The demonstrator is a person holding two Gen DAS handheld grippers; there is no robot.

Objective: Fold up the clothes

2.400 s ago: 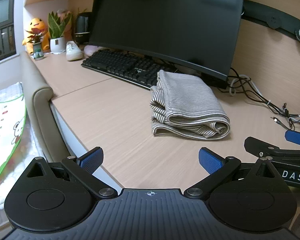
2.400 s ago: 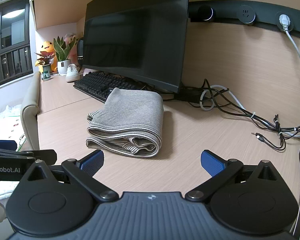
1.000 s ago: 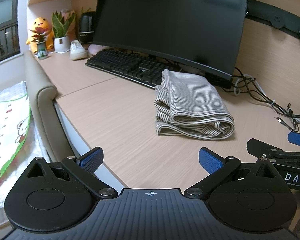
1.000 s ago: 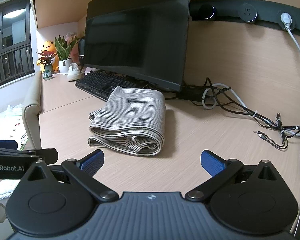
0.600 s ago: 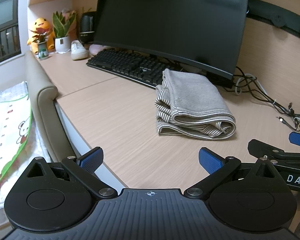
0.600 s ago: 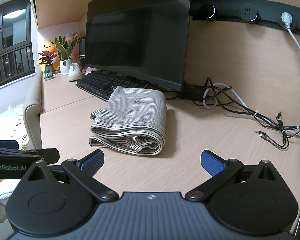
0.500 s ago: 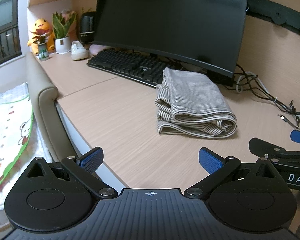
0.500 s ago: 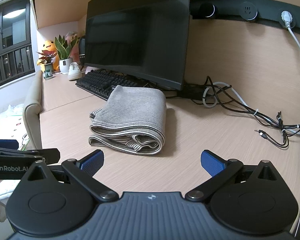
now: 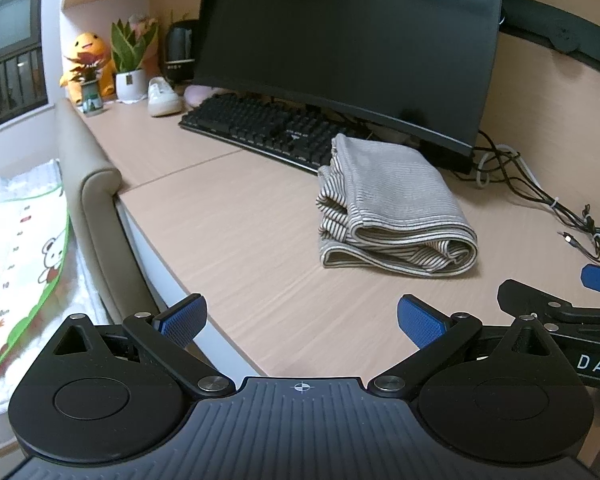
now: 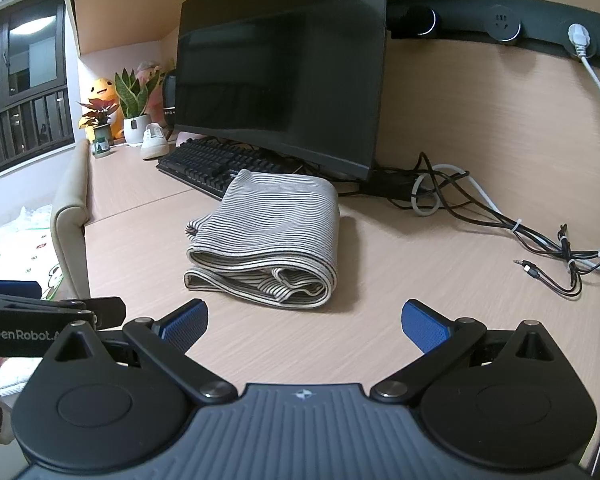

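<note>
Garment: striped cloth (image 9: 396, 204) folded, long axis toward table's (image 9: 240, 240) back edge (near keyboard).
Tools: left tool (image 9: 300, 318), right tool (image 10: 304, 320) wide open, empty; right nearer, I judge.

- Desk (image 9: 240, 240): pale wood-grain surface, smooth, matt with a faint sheen.
- Folded garment (image 9: 396, 208): soft ribbed cloth with fine grey and cream stripes, matt.
- Left gripper (image 9: 299, 318) and right gripper (image 10: 305, 322): matt black plastic bodies, ribbed centre plate, small bright metal pivot pins; finger pads (image 10: 423, 326) of blue, finely textured material.
- Monitor (image 10: 284, 80): dark, glossy screen.
- Keyboard (image 9: 260, 124): matt black plastic keys.
- Cables (image 10: 500, 216): smooth black and white sheathing.
</note>
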